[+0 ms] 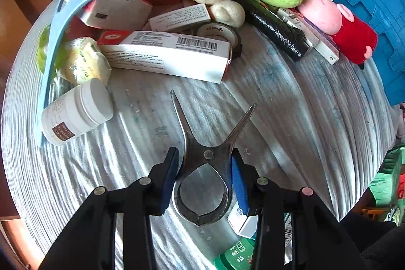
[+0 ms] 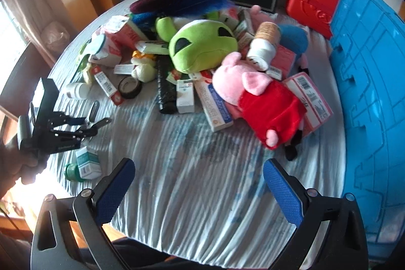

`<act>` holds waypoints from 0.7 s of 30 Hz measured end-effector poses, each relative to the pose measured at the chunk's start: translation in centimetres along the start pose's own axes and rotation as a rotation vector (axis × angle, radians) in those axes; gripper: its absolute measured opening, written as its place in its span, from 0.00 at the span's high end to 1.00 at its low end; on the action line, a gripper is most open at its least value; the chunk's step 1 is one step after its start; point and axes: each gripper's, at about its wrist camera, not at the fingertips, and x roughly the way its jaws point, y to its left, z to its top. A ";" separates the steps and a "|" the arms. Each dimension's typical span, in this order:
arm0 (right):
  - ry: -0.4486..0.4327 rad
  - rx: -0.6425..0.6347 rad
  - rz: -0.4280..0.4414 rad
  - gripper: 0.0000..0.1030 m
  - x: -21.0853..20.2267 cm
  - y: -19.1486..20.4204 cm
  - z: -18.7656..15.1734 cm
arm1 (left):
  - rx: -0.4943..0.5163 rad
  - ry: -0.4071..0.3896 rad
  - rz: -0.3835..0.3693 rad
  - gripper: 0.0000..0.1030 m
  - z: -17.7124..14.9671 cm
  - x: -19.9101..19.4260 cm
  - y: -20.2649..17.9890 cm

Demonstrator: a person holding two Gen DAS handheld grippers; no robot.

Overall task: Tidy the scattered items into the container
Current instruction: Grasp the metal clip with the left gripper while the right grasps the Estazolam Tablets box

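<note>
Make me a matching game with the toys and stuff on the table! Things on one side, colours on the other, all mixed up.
Things:
1. alien plush
2. pig plush's dress
3. big container
4. tape roll

Colours:
A. blue
B. black
C. green
D. red

Right pairs: 1-C, 2-D, 3-A, 4-B.

Bonus: the left gripper is shut on the metal pliers, and the right gripper is open with nothing in it.
</note>
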 end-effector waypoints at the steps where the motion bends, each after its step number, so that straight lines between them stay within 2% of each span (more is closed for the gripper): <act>1: 0.000 -0.028 0.019 0.00 0.6 1.1 0.0 | -0.009 -0.008 0.002 0.61 -0.1 -0.4 0.2; 8: 0.022 -0.251 0.194 0.00 5.4 11.0 -1.2 | -0.049 -0.073 0.031 0.61 -0.9 -3.4 1.3; 13: 0.030 -0.406 0.214 0.03 8.5 16.7 -2.7 | -0.078 -0.094 0.052 0.61 -1.4 -5.1 2.5; 15: 0.045 -0.439 0.200 0.16 9.9 17.8 -2.8 | -0.090 -0.096 0.060 0.61 -1.6 -5.3 2.8; 18: 0.113 -0.454 0.188 0.29 12.2 18.5 -2.9 | -0.103 -0.097 0.070 0.61 -2.2 -5.8 3.5; 21: 0.118 -0.469 0.213 0.29 12.7 19.2 -2.8 | -0.107 -0.099 0.072 0.61 -2.3 -6.0 3.6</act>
